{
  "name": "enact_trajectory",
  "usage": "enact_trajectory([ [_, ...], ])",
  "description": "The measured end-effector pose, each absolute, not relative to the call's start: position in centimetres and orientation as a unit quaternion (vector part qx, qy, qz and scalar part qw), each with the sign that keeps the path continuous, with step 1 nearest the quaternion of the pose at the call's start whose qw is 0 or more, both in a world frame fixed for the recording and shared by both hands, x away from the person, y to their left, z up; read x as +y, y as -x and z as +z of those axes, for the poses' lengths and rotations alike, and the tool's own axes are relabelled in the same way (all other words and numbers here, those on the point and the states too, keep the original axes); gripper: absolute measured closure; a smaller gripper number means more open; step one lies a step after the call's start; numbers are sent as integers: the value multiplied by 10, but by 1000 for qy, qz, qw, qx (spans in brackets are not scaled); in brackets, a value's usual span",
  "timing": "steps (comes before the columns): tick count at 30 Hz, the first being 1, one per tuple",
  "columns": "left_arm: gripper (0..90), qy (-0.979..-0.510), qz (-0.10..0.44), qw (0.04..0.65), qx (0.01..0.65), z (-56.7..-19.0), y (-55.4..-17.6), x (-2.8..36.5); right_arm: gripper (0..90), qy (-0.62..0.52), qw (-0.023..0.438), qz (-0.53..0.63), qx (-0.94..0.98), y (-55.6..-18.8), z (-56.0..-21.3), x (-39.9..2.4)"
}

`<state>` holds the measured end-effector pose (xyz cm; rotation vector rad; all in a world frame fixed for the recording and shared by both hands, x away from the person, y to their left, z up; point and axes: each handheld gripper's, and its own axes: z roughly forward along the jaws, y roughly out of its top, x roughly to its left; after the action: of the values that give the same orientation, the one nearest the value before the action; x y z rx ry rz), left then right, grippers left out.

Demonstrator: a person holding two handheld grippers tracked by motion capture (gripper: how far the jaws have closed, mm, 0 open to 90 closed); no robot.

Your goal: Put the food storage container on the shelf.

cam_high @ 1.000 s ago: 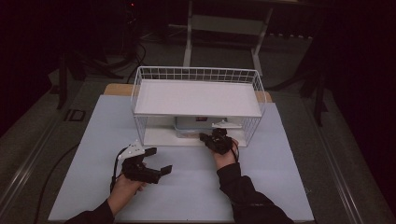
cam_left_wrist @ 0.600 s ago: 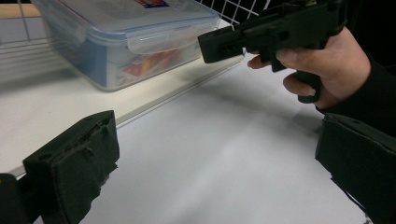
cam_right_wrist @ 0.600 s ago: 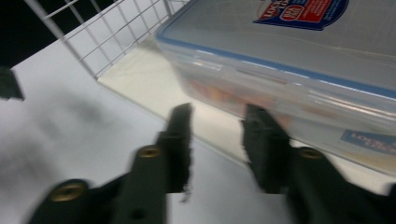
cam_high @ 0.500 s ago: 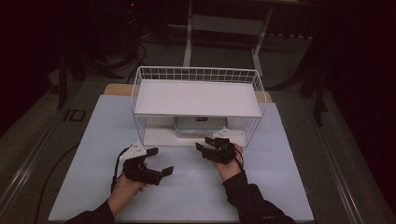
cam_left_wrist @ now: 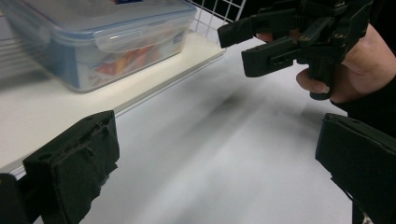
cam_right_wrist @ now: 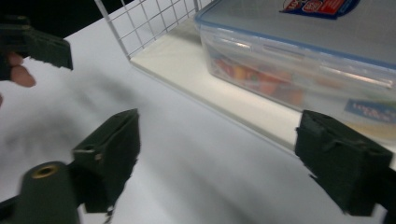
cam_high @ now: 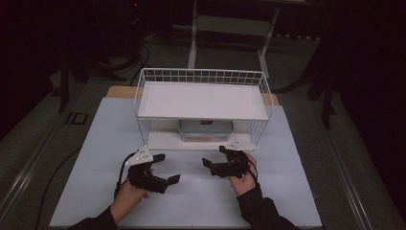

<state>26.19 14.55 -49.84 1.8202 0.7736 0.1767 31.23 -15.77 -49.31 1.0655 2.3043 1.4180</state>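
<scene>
A clear lidded plastic box (cam_high: pixel 206 129) with colourful contents sits on the lower board of a white wire shelf (cam_high: pixel 203 100). It is also close in the left gripper view (cam_left_wrist: pixel 93 37) and the right gripper view (cam_right_wrist: pixel 303 60). My left gripper (cam_high: pixel 167 167) hovers over the white tabletop in front of the shelf's left half, open and empty (cam_left_wrist: pixel 215 163). My right gripper (cam_high: pixel 214 155) is open and empty too (cam_right_wrist: pixel 229 154), just in front of the shelf's lower board. The two grippers face each other, apart.
A white mat (cam_high: pixel 95 143) covers the table, with bare room on both sides of the shelf. The shelf's upper board (cam_high: pixel 201 98) is bare and ringed by a wire rim. Dark floor and a metal stand (cam_high: pixel 230 28) lie beyond.
My right gripper has drawn back from the shelf's lower board toward the person and turned left. The left gripper shifted slightly. The box stays on the lower board.
</scene>
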Motion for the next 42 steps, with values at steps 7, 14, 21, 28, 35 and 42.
enact_trajectory([
  [7, 0, -781, 66, 538, 311, -498, -254, 145, 140, -357, 120, 488, 788, -293, -489, -179],
  [14, 0, -783, 64, 536, 310, -500, -247, 155, 141, -355, 123, 493, 785, -273, -488, -196],
  [21, 0, -776, 69, 540, 318, -499, -239, 167, 144, -356, 131, 506, 775, -256, -486, -217],
  [28, 0, -774, 73, 538, 326, -501, -232, 178, 144, -345, 141, 504, 779, -244, -487, -233],
  [35, 0, -772, 76, 536, 333, -502, -226, 187, 143, -352, 150, 504, 774, -235, -486, -252],
  [42, 0, -767, 85, 538, 340, -501, -220, 197, 152, -350, 156, 498, 778, -229, -490, -270],
])
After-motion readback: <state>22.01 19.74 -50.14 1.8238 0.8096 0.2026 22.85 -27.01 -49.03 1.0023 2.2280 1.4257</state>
